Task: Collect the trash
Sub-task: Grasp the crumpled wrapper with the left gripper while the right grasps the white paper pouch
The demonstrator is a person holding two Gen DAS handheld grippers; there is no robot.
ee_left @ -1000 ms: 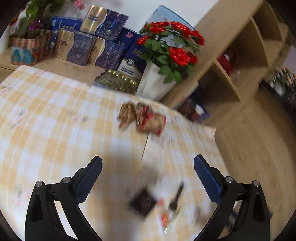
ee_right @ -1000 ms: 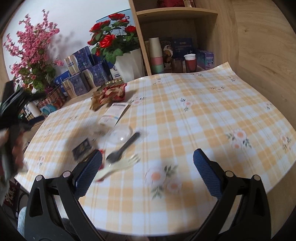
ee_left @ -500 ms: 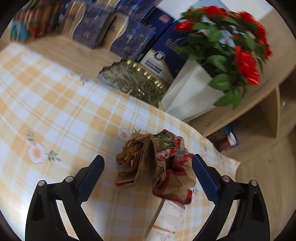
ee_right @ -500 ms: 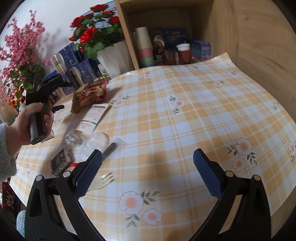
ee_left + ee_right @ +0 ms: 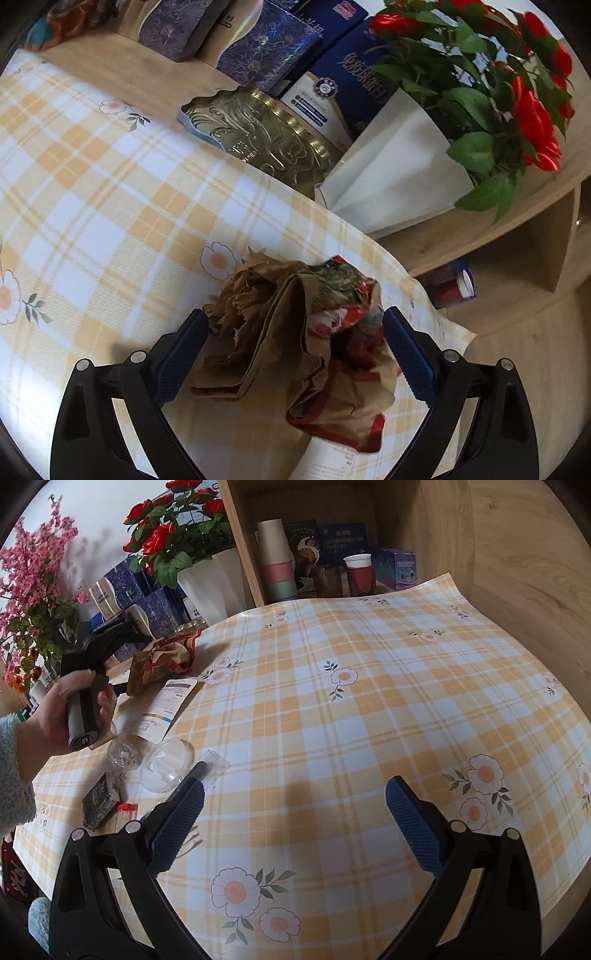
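Hand (image 5: 66, 709) shows only from the right; both tools, left (image 5: 291, 347) straddling crumpled wrapper (image 5: 306, 339), gape.

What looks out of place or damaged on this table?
A crumpled, torn brown and red paper bag lies between the open fingers of the left gripper. A clear plastic cup lies tipped on its side near a black fork.

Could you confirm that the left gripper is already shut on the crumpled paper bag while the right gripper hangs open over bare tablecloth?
Not quite: in the left wrist view the left gripper is open, its fingers either side of the crumpled paper bag, not shut on it. The right gripper does hang open over bare tablecloth.
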